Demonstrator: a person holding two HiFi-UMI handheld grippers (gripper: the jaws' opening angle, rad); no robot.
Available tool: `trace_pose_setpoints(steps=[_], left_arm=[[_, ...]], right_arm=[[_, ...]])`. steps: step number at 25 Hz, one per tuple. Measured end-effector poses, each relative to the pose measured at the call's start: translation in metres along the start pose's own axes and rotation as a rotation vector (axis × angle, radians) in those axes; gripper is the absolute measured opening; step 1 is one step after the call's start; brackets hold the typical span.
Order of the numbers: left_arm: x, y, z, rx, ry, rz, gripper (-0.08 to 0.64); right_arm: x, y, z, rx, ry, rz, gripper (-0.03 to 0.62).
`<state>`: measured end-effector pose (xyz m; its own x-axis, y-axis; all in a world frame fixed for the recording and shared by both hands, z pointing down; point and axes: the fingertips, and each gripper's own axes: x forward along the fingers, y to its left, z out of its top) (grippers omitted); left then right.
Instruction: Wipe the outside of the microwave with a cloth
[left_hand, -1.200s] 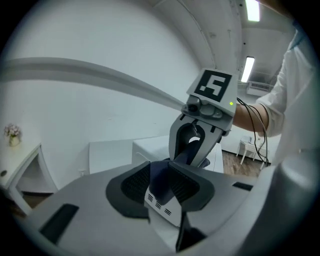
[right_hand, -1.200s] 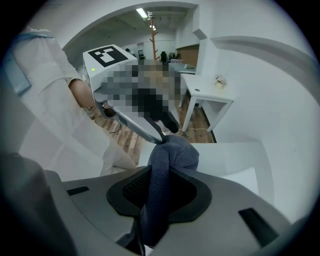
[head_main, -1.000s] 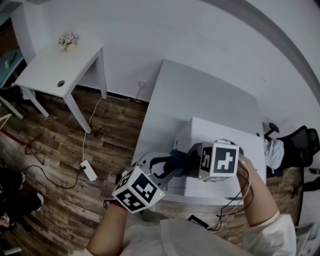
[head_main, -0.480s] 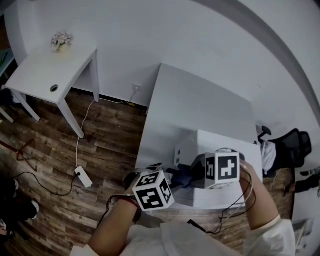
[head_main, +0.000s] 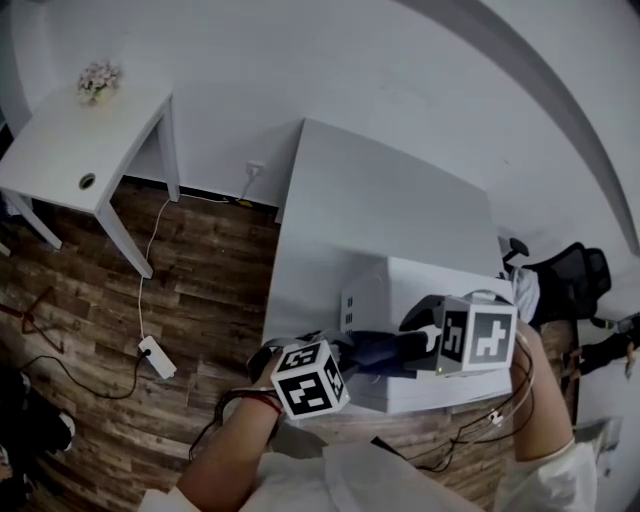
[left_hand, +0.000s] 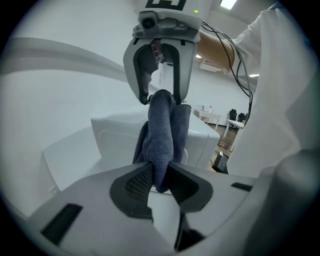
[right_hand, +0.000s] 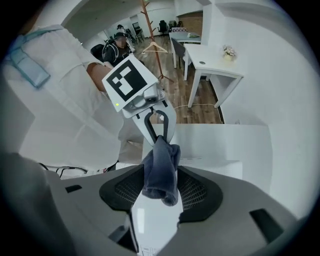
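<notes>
We judged the job barely begun: the cloth (left_hand: 162, 132) was in hand, but it seemed to hang clear of the microwave (head_main: 435, 285), so every outer face was still to be wiped. On the left, our left gripper (left_hand: 159, 186) had just been closing, and its pads now pinched one end of the cloth. From there the cloth ran across to the right gripper (right_hand: 161, 192), whose jaws had just been opening and stood spread wide. The cloth's other end lay loose between them, with neither pad pressing on it. To us it read as a hand-over from right to left. Beneath both grippers the microwave stood at the near edge of the table (head_main: 380, 190). Set against the frame a second earlier, the left gripper had come in closer to the microwave's left front corner. The cloth was drawn out into a longer band instead of a bunch, and the right gripper sat further toward the microwave's right side.
</notes>
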<state>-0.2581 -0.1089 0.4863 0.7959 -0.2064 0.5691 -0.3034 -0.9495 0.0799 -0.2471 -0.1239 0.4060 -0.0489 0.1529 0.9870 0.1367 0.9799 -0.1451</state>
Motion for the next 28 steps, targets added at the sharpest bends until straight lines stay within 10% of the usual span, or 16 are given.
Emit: trace_pose_setpoints(steps=[7,28], left_arm=[[0.012,0.001,-0.01,-0.056,-0.005,-0.007,0.077],[0.055,0.142,-0.004,-0.059,0.082,0.236,0.077]], right_arm=[[0.015,-0.013,-0.006,-0.129,0.14,-0.118,0.074],[0.015,-0.142,0.018,-0.168,0.286,-0.323,0.067]])
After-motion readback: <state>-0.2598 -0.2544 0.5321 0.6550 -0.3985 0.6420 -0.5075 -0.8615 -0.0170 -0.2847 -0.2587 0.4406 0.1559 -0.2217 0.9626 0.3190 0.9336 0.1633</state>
